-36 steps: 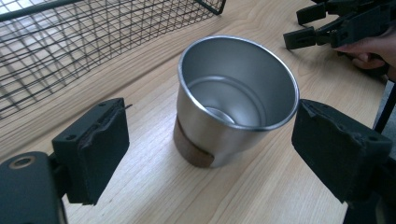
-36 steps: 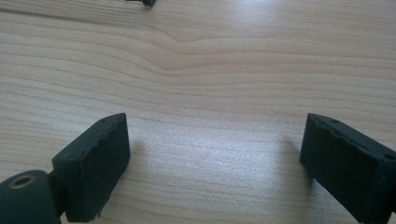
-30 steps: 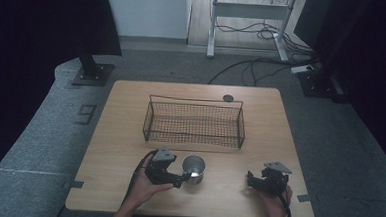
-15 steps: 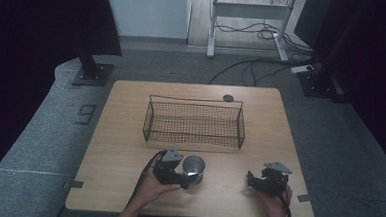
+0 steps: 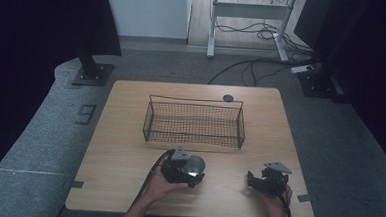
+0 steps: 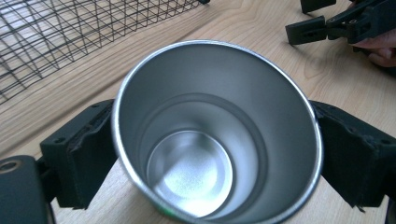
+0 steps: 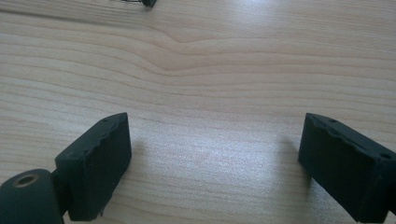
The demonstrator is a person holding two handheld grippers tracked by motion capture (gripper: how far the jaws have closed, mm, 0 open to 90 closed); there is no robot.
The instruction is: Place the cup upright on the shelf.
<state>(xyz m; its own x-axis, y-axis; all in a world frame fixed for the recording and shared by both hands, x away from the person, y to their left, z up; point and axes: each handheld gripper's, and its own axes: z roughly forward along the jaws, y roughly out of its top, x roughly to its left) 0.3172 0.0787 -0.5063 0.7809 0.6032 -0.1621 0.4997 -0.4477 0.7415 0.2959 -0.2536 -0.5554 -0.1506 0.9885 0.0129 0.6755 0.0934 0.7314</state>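
At lower centre, the left gripper [image 5: 191,172] clasps the steel cup [image 6: 215,135] by its sides for lifting, while the right gripper [image 5: 257,181] rests released.

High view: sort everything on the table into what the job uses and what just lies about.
In use:
- cup, clasped between the left gripper fingers
- basket, just behind the cup

Lying about:
- dark disc behind the basket
- right gripper, open over bare table

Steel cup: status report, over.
Left gripper shut on steel cup, upright on table. Right gripper open, empty. Wire basket just beyond, path clear.
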